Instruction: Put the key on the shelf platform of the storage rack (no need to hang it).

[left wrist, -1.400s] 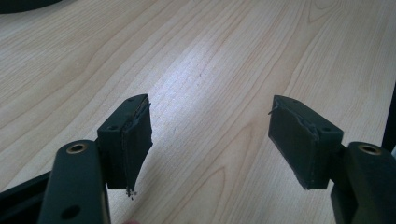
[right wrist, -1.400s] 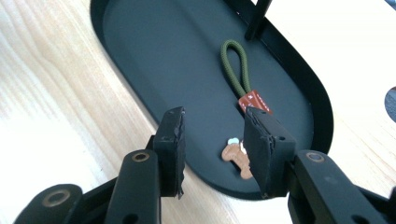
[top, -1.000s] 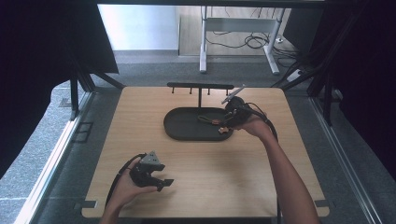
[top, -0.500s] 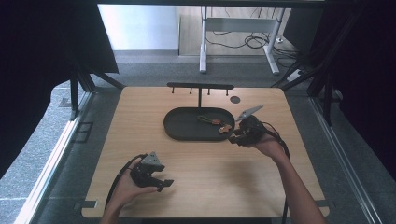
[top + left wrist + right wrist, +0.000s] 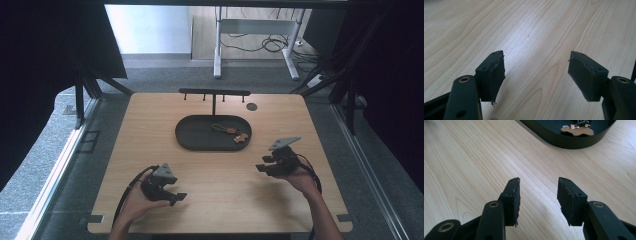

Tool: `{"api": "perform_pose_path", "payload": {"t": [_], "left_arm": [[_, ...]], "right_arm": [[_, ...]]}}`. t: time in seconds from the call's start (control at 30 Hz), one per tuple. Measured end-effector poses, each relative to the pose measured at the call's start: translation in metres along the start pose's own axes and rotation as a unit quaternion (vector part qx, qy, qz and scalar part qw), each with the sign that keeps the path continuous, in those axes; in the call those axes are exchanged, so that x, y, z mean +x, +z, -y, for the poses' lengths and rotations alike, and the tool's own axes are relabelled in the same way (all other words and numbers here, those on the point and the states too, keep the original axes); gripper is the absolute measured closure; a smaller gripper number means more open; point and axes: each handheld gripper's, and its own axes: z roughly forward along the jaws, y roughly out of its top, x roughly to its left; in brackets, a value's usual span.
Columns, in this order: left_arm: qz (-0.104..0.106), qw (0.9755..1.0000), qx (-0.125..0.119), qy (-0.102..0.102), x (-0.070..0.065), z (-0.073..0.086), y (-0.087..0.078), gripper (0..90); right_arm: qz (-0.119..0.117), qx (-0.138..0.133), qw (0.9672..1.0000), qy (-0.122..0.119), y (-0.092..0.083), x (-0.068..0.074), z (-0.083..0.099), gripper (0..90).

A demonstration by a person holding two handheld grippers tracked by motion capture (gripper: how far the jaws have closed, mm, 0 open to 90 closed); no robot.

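Both claws stand spread and empty: right claw (image 5: 264,163) has just been opening, keychain (image 5: 231,132) lies in tray (image 5: 187,140). Placement looks done; next, park both on the bench (image 5: 150,115).

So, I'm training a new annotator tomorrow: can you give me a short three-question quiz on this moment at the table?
1. True or false: the keychain lies inside the black oval tray.
2. Multiple choice: what is between the jaws of the right tool? A) the keychain B) nothing C) the tray's rim
3. Fill in: the black rack with hooks stands at the table's ___ edge, beyond the tray.

Key
1. True; in the right gripper view its tan tag lies on the tray floor.
2. B; the jaws have just been opening, with only bare table between them.
3. Far.
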Motion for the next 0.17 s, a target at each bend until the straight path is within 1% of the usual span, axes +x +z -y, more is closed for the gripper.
{"api": "perform_pose_path", "payload": {"t": [0.17], "left_arm": [[0.000,1.0000,-0.001,-0.002,0.0003,0.0000,-0.0004,30.1]], "right_arm": [[0.006,-0.012,0.9999,0.007,-0.0040,-0.0007,-0.0002,48.8]]}}
